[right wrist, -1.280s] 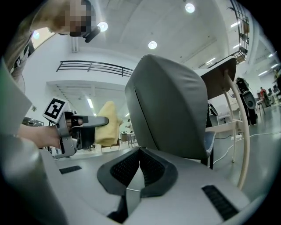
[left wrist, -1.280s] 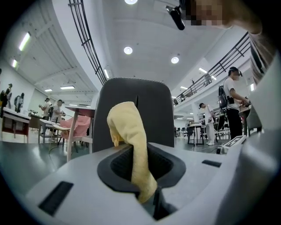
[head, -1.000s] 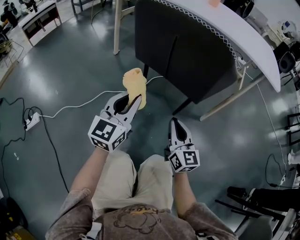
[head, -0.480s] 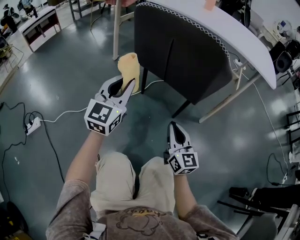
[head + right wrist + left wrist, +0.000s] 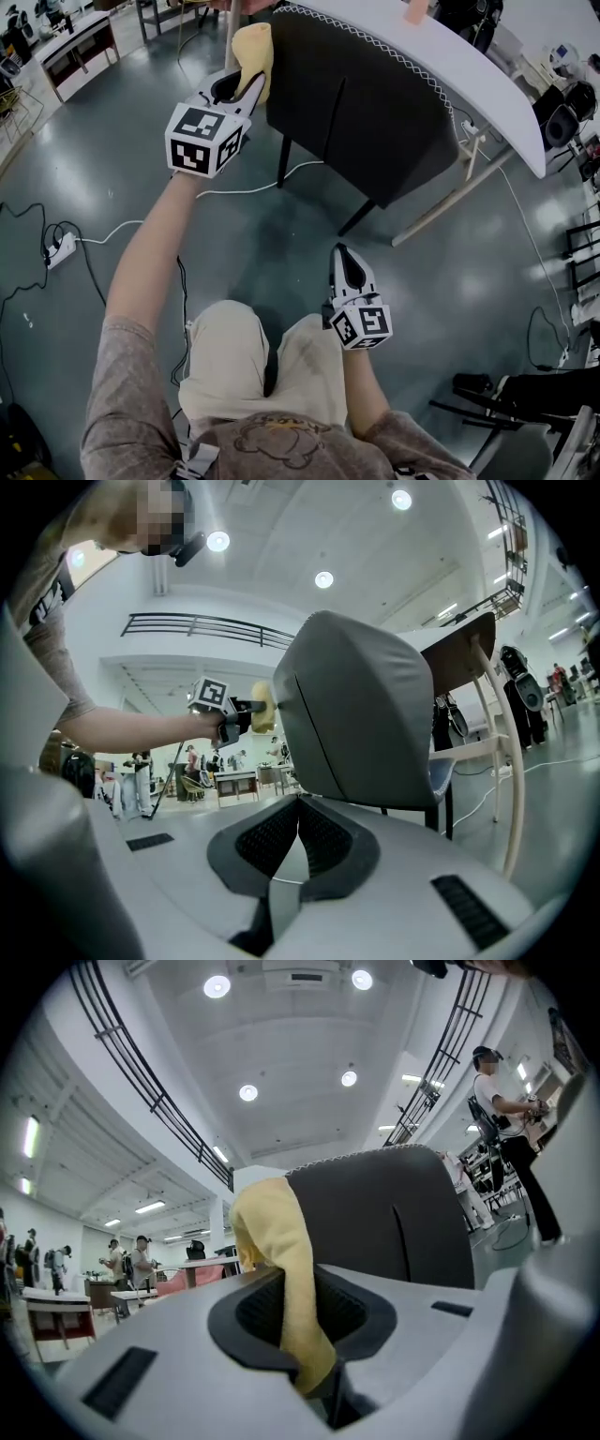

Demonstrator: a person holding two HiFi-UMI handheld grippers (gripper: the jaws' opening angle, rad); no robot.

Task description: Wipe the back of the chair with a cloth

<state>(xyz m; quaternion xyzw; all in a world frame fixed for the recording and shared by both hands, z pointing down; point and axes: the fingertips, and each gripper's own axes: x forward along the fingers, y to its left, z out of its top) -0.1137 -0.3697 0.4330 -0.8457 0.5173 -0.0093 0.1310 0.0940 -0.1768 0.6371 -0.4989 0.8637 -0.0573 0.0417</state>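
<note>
The chair's dark grey back (image 5: 366, 103) stands in front of me, tucked under a white table (image 5: 487, 75). My left gripper (image 5: 246, 82) is raised to the back's upper left corner, shut on a yellow cloth (image 5: 253, 49) that touches the corner. In the left gripper view the cloth (image 5: 281, 1269) hangs between the jaws with the chair back (image 5: 384, 1213) just behind it. My right gripper (image 5: 349, 265) hangs low by my knee, shut and holding nothing. The right gripper view shows the chair back (image 5: 356, 714), the cloth (image 5: 262, 705) and the left gripper (image 5: 246, 714) at its edge.
A white cable (image 5: 141, 225) and a power strip (image 5: 58, 251) lie on the grey floor to my left. Wooden table legs (image 5: 450, 202) slant beside the chair. Black chair parts (image 5: 525, 403) sit at the lower right. People stand far off in the hall.
My left gripper has lifted the cloth up and forward from above my knee to the top left corner of the chair back. The right gripper has barely moved.
</note>
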